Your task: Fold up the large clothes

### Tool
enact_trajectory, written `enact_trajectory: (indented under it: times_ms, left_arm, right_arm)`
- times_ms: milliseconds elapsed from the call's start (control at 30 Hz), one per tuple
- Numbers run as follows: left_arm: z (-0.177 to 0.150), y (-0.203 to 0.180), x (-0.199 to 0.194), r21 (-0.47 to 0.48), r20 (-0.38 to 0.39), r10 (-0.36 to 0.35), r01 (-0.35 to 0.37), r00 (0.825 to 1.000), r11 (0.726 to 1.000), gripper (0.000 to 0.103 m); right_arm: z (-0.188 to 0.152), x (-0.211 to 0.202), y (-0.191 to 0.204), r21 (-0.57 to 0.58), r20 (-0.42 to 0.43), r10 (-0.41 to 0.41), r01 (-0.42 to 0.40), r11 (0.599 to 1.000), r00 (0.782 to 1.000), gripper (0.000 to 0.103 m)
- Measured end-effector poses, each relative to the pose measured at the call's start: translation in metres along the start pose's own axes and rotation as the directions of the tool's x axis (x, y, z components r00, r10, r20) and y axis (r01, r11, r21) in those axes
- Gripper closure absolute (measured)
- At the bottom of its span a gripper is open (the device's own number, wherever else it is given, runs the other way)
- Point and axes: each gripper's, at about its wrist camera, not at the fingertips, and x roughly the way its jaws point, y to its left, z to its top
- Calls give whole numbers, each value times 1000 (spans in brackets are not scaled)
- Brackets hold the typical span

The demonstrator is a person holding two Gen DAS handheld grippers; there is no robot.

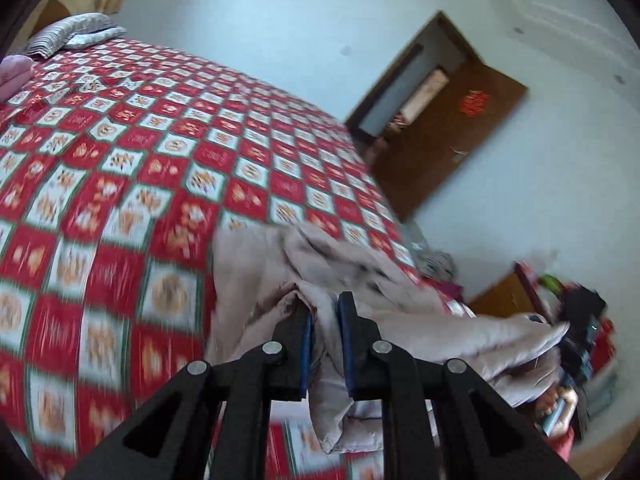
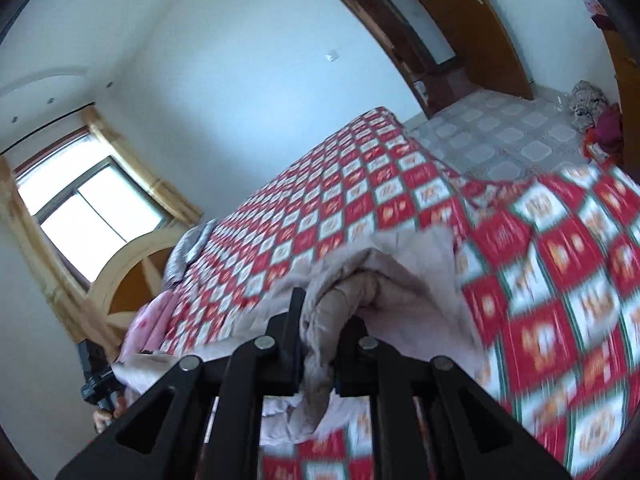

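A large beige garment (image 1: 360,280) hangs lifted above a bed with a red and white checked cover (image 1: 120,168). My left gripper (image 1: 325,304) is shut on a bunched edge of the garment, with cloth squeezed between its blue-lined fingers (image 1: 347,320). The same beige garment (image 2: 392,276) shows in the right wrist view, draped over my right gripper (image 2: 320,312), which is shut on a thick fold of it. The cloth stretches from one gripper towards the other. The other gripper (image 1: 580,344) appears at the right edge of the left wrist view, held by a hand.
Grey pillows (image 1: 68,34) and a pink quilt (image 1: 14,76) lie at the bed's head. A brown door (image 1: 452,128) stands open on the far wall. A window (image 2: 92,216) is beside the headboard. Clothes (image 2: 592,116) lie on the tiled floor (image 2: 500,136).
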Motion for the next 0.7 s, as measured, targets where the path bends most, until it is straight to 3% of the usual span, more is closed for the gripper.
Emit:
enact_trajectory:
  times_ms: [133,200,367,433,600,700]
  left_arm:
    - [36,22,81,-26,-41,142,-143,989,989,88]
    - [46,40,130,-60,-96,209,-215,973,975,88]
    - [51,68,204,-69,-172,337,-353,925,933,87]
    - [47,75,227,-45,-168,380,-392,910,919,86]
    - [24,82,250,-10,-53,414,-415,909,910,84]
    - [18,74,257,33,10,481,-481,877,876,84]
  right_arm:
    - [31,86,-20,25,-32,-92,92,995,995,90]
    - [38,130,-36,41,-60,-147,149,988,987,90]
    - [31,213,-79,17,-91,-285,288,958,954,90]
    - [20,232,-89,-37,-73,-362,360,932,929,90]
    - [2,251,-95,-97,8,-427,426,900,904,87]
    - [1,266,-90,-142,8,-481,477,867,877,85]
